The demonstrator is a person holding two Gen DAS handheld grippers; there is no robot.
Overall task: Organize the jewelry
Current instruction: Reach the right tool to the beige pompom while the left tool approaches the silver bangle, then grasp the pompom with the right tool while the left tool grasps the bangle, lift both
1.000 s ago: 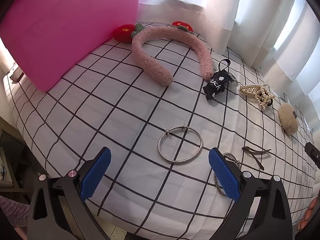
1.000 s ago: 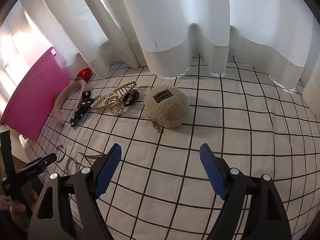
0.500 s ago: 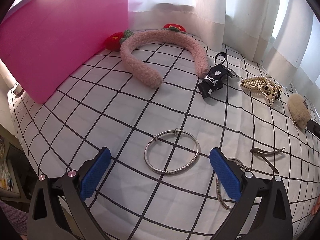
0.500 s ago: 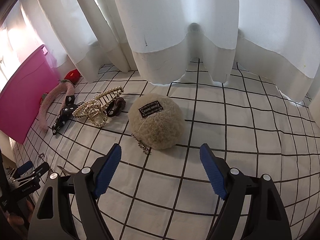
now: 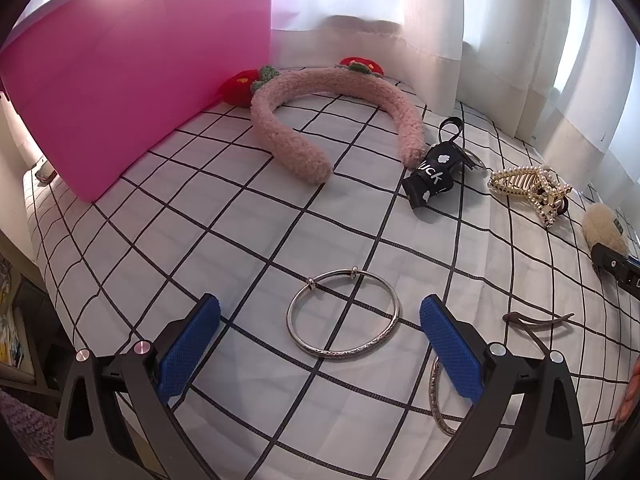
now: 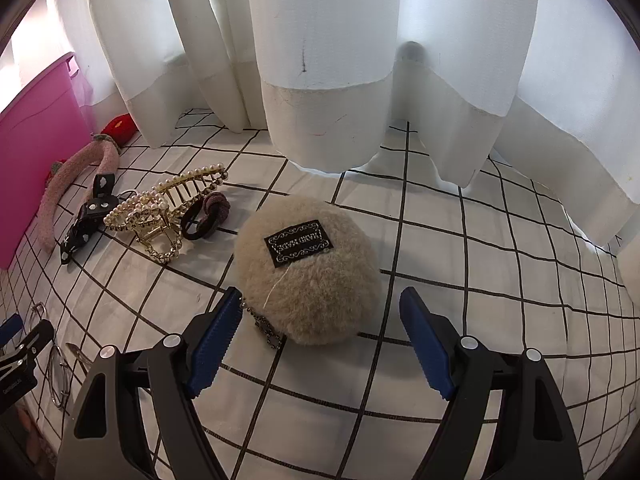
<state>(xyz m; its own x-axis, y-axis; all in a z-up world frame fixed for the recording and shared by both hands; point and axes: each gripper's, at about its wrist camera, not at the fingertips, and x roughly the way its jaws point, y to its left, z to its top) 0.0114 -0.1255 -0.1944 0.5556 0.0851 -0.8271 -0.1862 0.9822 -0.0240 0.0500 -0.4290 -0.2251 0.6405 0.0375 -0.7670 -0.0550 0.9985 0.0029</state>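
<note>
My left gripper point(image 5: 320, 344) is open, its blue pads on either side of a silver bangle point(image 5: 343, 312) lying flat on the checked cloth, with the bangle just ahead of the fingertips. A second bangle point(image 5: 438, 396) lies partly hidden under the right finger. My right gripper point(image 6: 320, 336) is open, and a beige fluffy pouch point(image 6: 308, 268) with a black label and a small chain sits between and just ahead of its pads. A pink box point(image 5: 132, 72) stands at the back left.
On the cloth lie a pink fuzzy headband point(image 5: 320, 120) with red strawberries, a black strap charm point(image 5: 432, 174), a gold pearl claw clip point(image 6: 164, 212), a dark hair tie point(image 6: 206, 216) and a brown hairpin point(image 5: 536, 320). White curtains point(image 6: 360, 60) hang behind. The table edge point(image 5: 60, 300) drops off at left.
Both grippers have moved forward and lower. The bangle now lies between the left pads, and the fluffy pouch has come close between the right pads. Both stay open.
</note>
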